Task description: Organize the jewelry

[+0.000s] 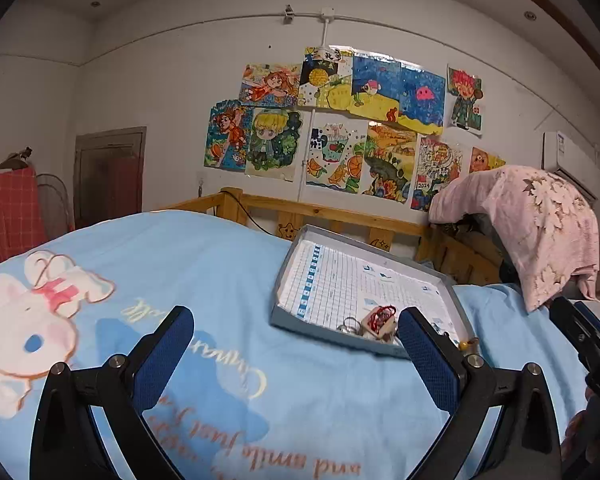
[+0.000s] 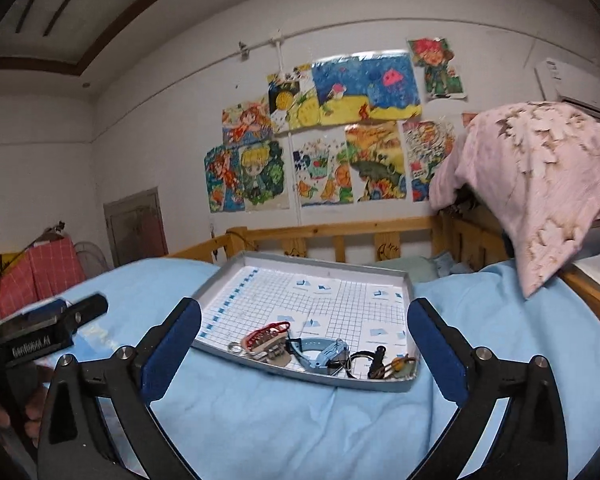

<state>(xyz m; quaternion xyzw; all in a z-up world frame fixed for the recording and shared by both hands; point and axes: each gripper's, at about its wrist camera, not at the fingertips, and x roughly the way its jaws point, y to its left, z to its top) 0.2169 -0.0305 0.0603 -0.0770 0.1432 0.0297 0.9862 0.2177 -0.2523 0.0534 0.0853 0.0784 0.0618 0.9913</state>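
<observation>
A shallow grey tray [image 2: 404,284] with a gridded paper floor lies on the blue bed cover; it also shows in the left wrist view [image 1: 288,264]. At its near edge lie a red-corded wooden piece [image 2: 266,338], a light blue watch [image 2: 324,354], a ring [image 2: 234,347] and dark small pieces [image 2: 380,362]. The red-corded piece [image 1: 380,320] shows in the left view too. My right gripper [image 2: 304,354] is open and empty, just in front of the tray. My left gripper [image 1: 296,348] is open and empty, left of the tray's near corner.
The bed cover [image 1: 188,264] has a rabbit print. A wooden rail [image 2: 340,232] runs behind the tray. A pink floral cloth [image 2: 540,184] hangs at the right. Drawings [image 1: 340,120] cover the wall. The left gripper's body [image 2: 52,328] is at the right view's left edge.
</observation>
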